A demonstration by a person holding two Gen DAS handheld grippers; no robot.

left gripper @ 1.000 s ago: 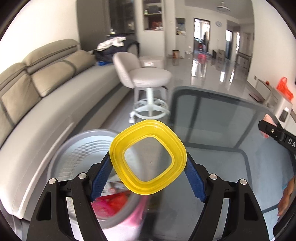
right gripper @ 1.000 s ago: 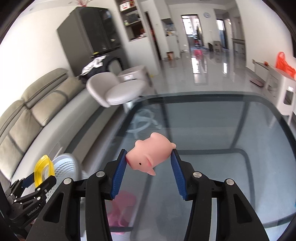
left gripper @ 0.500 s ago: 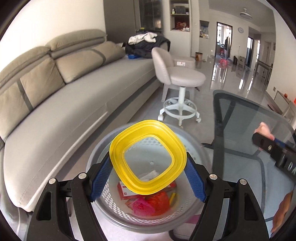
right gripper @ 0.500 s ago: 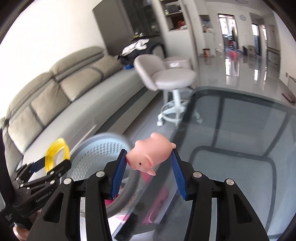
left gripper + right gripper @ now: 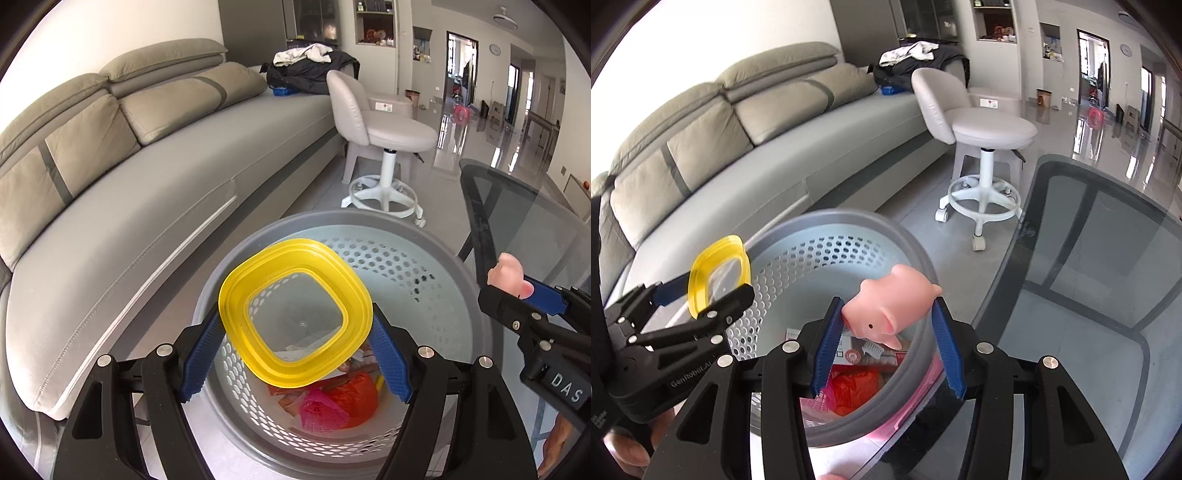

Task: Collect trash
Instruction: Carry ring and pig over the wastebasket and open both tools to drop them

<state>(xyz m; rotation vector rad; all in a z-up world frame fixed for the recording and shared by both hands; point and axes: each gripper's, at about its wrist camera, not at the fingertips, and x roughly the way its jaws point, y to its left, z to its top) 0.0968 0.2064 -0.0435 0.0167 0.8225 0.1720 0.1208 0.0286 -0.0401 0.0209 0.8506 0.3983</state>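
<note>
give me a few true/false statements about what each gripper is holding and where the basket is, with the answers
1. The left gripper is shut on a yellow lid. True.
2. The right gripper holds nothing. False: it is shut on a pink pig toy.
3. The yellow lid is held over the grey basket. True.
4. The basket has nothing in it. False: red and pink wrappers and other scraps lie at its bottom.
5. The basket stands on the sofa. False: it stands on the floor, between the sofa and the glass table.
</note>
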